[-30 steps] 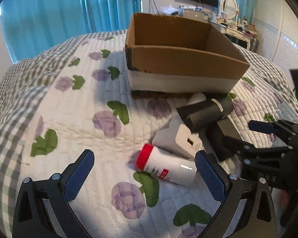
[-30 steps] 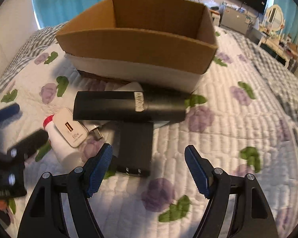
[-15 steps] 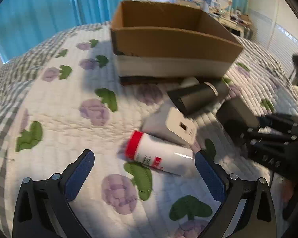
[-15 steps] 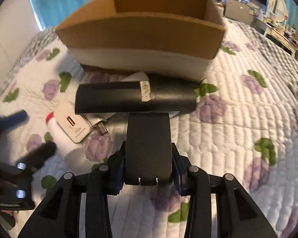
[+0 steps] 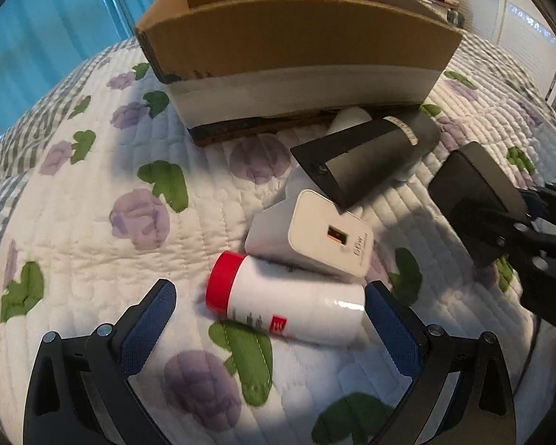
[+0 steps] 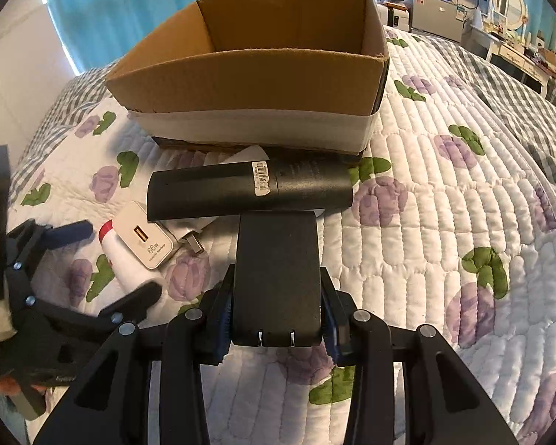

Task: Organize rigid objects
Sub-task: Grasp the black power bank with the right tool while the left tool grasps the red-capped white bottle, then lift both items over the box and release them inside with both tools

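My right gripper (image 6: 276,324) is shut on a flat black case (image 6: 278,270) and holds it above the quilt; the case also shows in the left wrist view (image 5: 474,185). My left gripper (image 5: 267,315) is open around a white bottle with a red cap (image 5: 289,306) lying on its side. A white 66W charger (image 5: 326,235) leans on the bottle. A long black box (image 6: 248,189) lies in front of an open cardboard box (image 6: 255,85), whose inside looks empty.
Everything lies on a bed with a white floral quilt (image 6: 444,222). Blue curtains (image 6: 137,3) hang behind the bed. A dresser with a mirror (image 6: 507,0) and a TV stand at the far right.
My right gripper closed on the black case and lifted it off the quilt. My left gripper moved forward so its open fingers now flank the white bottle.
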`<state>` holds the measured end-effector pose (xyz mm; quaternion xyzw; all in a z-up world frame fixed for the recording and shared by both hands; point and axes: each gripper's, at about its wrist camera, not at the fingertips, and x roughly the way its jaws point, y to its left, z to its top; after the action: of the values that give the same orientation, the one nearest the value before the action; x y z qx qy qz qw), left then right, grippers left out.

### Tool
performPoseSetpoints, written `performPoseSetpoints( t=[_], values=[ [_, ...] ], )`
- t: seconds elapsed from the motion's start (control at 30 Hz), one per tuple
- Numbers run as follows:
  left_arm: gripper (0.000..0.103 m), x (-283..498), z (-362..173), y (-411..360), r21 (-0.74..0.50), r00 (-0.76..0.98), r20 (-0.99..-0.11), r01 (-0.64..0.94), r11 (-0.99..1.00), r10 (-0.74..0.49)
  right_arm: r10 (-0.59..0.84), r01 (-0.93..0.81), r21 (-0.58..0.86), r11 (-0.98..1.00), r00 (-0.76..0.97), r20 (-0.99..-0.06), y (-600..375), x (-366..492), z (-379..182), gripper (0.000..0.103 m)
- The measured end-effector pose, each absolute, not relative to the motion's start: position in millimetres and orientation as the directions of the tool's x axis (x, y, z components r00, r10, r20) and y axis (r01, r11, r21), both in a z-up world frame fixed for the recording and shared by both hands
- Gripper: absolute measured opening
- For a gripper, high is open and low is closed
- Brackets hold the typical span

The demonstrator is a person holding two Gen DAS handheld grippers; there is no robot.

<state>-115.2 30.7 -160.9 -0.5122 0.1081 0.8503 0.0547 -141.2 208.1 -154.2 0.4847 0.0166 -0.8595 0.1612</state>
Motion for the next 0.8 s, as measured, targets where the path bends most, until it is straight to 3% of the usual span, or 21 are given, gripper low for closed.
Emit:
performPoseSetpoints(
  t=[0.07, 0.13, 0.43, 0.63, 0.8],
  values=[
    [0.099, -118, -167, 31, 0.132, -0.449, -0.893, -0.205, -0.970, -0.026, -0.265, 0.293, 0.133, -0.947, -0.476, -0.839, 209, -140, -154, 0.038],
    [0.082, -115, -167, 34, 0.125, -0.451, -0.893, -0.231, -0.965, -0.008, -0.267, 0.294, 0.134, -0.946, -0.476, -0.838, 209, -140, -154, 0.038],
    [0.082, -88, -143, 41, 0.154, -0.528, -0.849, -0.242, -0.958, -0.004, -0.257, 0.294, 0.115, -0.949, -0.511, -0.820, 210, -125, -141, 0.038],
    [0.082, -66, -115, 32, 0.087, -0.567, -0.823, -0.187, -0.978, 0.035, -0.255, 0.281, 0.105, -0.954, -0.575, -0.778, 215, -98, -116, 0.038],
    [0.082, -64, -63, 28, 0.066, -0.649, -0.759, -0.151, -0.986, 0.048, -0.265, 0.283, 0.103, -0.953, -0.624, -0.735, 221, -88, -83, 0.038]
  ],
)
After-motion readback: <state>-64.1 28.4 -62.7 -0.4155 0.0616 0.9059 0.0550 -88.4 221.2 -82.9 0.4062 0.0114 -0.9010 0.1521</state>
